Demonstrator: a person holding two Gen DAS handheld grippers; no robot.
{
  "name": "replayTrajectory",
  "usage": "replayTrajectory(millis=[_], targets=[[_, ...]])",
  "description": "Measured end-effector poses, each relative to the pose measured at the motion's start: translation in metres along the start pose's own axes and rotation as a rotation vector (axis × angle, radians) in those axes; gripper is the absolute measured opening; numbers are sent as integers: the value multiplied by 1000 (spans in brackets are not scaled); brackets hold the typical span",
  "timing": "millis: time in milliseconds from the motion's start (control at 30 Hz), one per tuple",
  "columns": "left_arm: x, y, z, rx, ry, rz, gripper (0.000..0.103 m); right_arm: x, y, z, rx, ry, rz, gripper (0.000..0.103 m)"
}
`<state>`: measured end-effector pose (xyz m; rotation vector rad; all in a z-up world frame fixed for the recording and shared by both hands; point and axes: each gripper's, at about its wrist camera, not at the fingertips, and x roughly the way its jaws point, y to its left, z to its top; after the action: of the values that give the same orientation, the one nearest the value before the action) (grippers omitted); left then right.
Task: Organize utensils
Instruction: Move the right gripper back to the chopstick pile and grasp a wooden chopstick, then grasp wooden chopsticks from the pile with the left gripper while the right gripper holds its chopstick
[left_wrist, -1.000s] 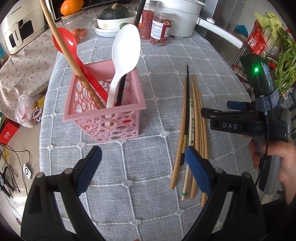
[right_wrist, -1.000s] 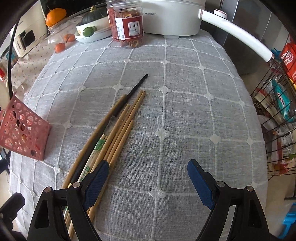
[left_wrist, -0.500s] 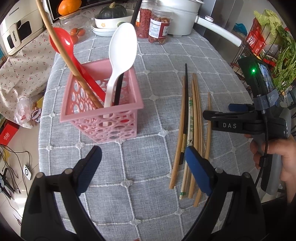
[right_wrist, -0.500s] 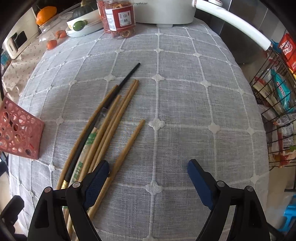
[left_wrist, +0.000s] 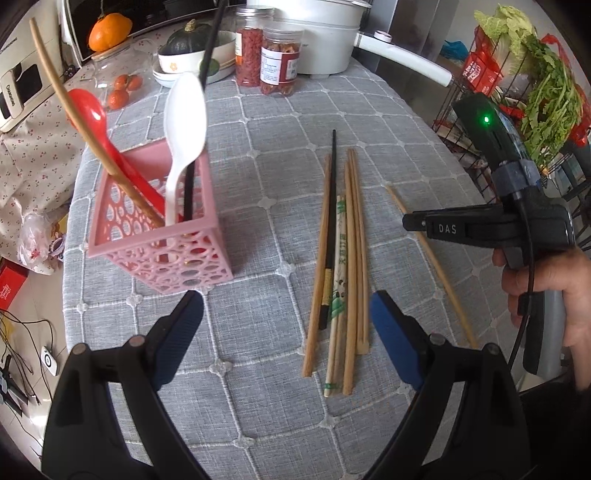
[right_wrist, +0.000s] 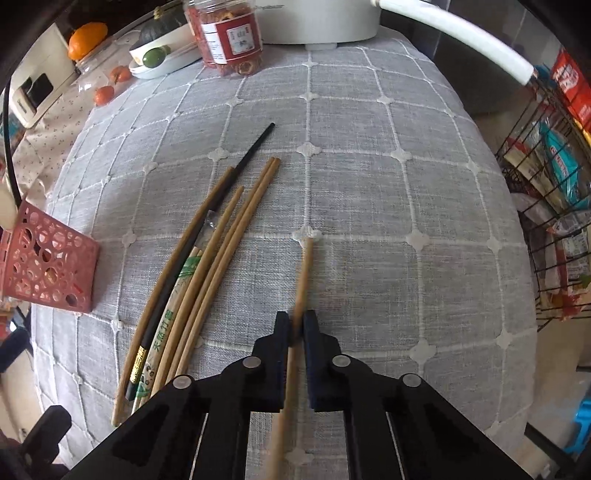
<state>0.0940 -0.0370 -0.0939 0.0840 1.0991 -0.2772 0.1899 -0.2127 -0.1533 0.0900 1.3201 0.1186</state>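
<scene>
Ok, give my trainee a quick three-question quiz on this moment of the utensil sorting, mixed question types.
1. True or false: the right tongs are shut on a single wooden chopstick.
2. Multiple choice: what stands in the pink basket beside the white spoon?
A. a fork
B. a red spoon
C. a whisk
3. Fill in: the left tongs are ____ and hold nothing, above the cloth near the loose chopsticks.

Key: 1 true; 2 B; 3 open.
</scene>
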Motion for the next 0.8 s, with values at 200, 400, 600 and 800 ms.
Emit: replayTrajectory(millis=[200, 400, 600, 800], targets=[[11, -34, 15, 76, -6, -38, 70, -22, -42, 1, 96, -46, 59, 6], [50, -61, 57, 75, 44, -92, 22, -49, -66, -3, 166, -114, 140, 6], [87, -69, 97, 17, 88, -89, 14, -48, -80, 2, 207, -115, 177, 6], [111, -74, 115, 17, 126, -36, 14, -45, -94, 1, 266, -112, 213, 6]])
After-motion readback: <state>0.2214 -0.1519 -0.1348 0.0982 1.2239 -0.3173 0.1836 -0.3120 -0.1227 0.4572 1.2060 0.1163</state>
